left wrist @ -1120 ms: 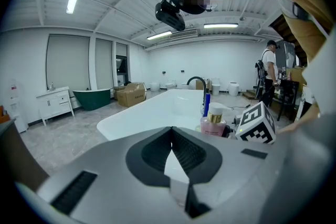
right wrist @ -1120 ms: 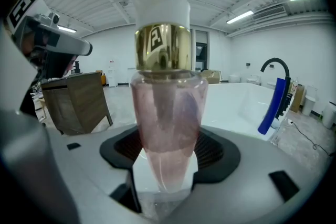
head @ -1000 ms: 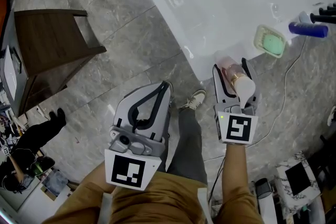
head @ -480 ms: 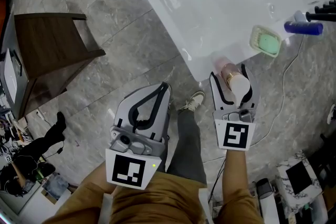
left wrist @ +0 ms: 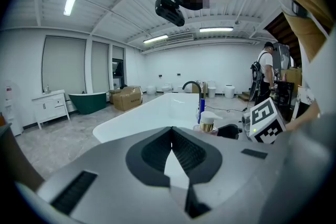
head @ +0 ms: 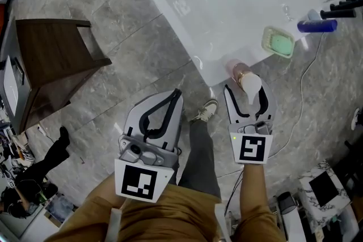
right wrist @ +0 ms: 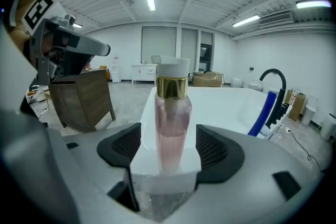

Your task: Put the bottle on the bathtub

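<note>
A clear pink bottle (head: 244, 77) with a gold collar and white cap stands upright on the near corner of the white bathtub (head: 227, 3). My right gripper (head: 245, 91) is open around it, with a gap showing on each side of the bottle (right wrist: 172, 123) between the black pads in the right gripper view. My left gripper (head: 178, 93) hangs over the grey floor left of the tub, shut and empty. In the left gripper view its tips (left wrist: 171, 131) meet, and the bottle (left wrist: 207, 121) and the tub (left wrist: 152, 115) show beyond them.
A soap dish with green soap (head: 279, 42), a blue bottle (head: 316, 25) and a black tap (head: 340, 8) are on the tub's right end. A dark wooden stool (head: 51, 54) stands at the left. A white cable (head: 303, 105) runs across the floor. My shoe (head: 207, 109) is between the grippers.
My right gripper carried the bottle forward to the tub's corner, and its jaws have spread, so the bottle stands free. The left gripper has stayed as it was.
</note>
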`<action>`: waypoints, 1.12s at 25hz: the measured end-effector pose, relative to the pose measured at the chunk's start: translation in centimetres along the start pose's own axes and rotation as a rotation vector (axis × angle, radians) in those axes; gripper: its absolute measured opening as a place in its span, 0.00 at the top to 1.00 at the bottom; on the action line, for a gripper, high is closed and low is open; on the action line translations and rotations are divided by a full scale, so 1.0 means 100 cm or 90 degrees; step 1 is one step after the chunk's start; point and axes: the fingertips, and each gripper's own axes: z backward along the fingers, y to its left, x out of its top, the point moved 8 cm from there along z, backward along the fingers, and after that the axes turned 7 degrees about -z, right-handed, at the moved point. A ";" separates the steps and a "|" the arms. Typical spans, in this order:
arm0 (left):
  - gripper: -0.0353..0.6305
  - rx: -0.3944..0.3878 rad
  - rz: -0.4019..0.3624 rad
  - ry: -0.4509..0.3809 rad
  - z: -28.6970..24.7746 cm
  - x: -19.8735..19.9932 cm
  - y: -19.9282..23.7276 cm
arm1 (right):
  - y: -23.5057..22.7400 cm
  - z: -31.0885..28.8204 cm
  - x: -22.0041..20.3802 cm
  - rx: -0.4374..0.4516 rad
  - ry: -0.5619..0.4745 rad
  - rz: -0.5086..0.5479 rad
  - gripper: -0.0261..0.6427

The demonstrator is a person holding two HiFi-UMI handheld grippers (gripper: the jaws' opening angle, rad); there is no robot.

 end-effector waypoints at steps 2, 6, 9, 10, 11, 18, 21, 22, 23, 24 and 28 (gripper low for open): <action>0.94 -0.004 -0.003 -0.003 0.004 0.003 0.000 | 0.001 0.006 0.002 -0.008 0.003 0.002 0.49; 0.94 -0.009 -0.010 -0.013 0.015 0.012 -0.002 | 0.005 0.025 0.004 -0.022 0.015 0.012 0.49; 0.94 -0.012 -0.019 -0.030 0.023 0.020 0.000 | 0.008 0.038 0.008 -0.026 0.024 0.024 0.50; 0.94 -0.013 -0.021 -0.032 0.025 0.023 0.000 | 0.009 0.041 0.009 -0.027 0.025 0.028 0.50; 0.94 -0.014 -0.022 -0.033 0.028 0.026 -0.001 | 0.010 0.045 0.011 -0.029 0.025 0.029 0.53; 0.94 -0.034 -0.033 -0.052 0.050 0.049 -0.006 | 0.026 0.074 0.029 -0.048 0.022 0.048 0.69; 0.94 -0.042 -0.038 -0.065 0.059 0.059 -0.007 | 0.034 0.084 0.041 -0.060 0.016 0.053 0.78; 0.94 -0.045 -0.043 -0.069 0.062 0.062 -0.007 | 0.035 0.089 0.046 -0.064 0.013 0.051 0.80; 0.94 -0.048 -0.047 -0.072 0.066 0.066 -0.007 | 0.037 0.094 0.051 -0.069 0.009 0.048 0.81; 0.94 -0.050 -0.051 -0.076 0.069 0.070 -0.007 | 0.037 0.099 0.056 -0.075 0.004 0.046 0.82; 0.94 -0.052 -0.073 -0.091 0.086 0.090 0.001 | 0.042 0.120 0.077 -0.115 -0.003 0.050 0.92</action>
